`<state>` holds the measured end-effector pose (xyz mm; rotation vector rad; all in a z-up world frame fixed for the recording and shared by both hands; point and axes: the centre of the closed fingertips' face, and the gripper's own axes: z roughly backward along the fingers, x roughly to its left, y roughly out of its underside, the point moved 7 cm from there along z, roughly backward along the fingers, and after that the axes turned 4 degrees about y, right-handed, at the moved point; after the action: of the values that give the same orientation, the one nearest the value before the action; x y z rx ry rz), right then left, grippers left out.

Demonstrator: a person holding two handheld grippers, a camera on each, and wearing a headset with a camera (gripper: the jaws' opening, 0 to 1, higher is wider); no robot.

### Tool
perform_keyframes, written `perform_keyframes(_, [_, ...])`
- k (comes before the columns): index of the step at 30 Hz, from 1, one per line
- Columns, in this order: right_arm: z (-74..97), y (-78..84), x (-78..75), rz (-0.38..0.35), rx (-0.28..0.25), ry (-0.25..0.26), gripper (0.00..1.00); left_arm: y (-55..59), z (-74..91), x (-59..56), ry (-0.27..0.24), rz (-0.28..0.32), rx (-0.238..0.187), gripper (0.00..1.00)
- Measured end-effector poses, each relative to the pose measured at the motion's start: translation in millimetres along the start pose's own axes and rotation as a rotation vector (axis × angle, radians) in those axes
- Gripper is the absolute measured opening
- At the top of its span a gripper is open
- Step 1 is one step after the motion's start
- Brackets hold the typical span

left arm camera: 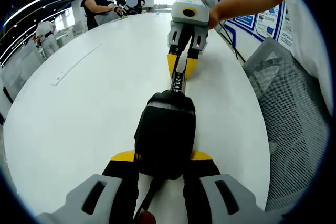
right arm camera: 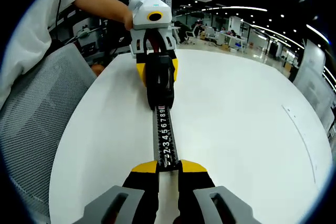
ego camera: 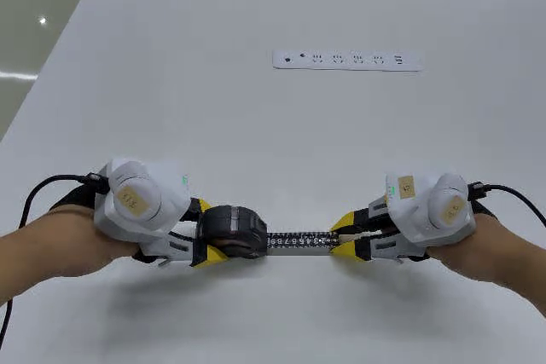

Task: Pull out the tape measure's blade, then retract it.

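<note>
- My left gripper (ego camera: pixel 207 232) has its fingers (left arm camera: pixel 123 157) clenched on the black case (ego camera: pixel 232 232) of the tape measure, one finger on each side. The case sits low over the white counter (ego camera: pixel 256 125), and I cannot tell whether it touches.
- My right gripper (ego camera: pixel 344 235) is at 3 o'clock from the case. Its fingers (right arm camera: pixel 144 167) are pinched shut on the tip of the blade (right arm camera: pixel 164 137), which runs straight between the two grippers.
- A short run of blade is out, with the printed numbers reaching about nine at the case mouth. I judge the pull-out as barely begun and the retraction as not yet done.
- To do this well, I should hold the case steady with the left and draw the right straight toward 3 o'clock. Staying in line with the case mouth should stop the blade twisting or buckling.
- My pinch on the tip looks shallow. A jerk could slip it free and let the blade snap back, so a slow, even pull suits best.
- The power strip (ego camera: pixel 347 60) lies at 12 o'clock, well apart and off my path.
</note>
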<state>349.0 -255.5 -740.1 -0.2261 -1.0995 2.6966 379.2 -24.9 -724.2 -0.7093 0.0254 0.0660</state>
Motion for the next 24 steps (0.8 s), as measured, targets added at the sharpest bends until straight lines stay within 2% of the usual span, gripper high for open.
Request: perform_keyframes(24, [26.0, 24.4, -3.1, -0.019, 0.047, 0.027, 0.09, -0.6, -0.2, -0.2, -0.002, 0.001, 0.005, 0.27])
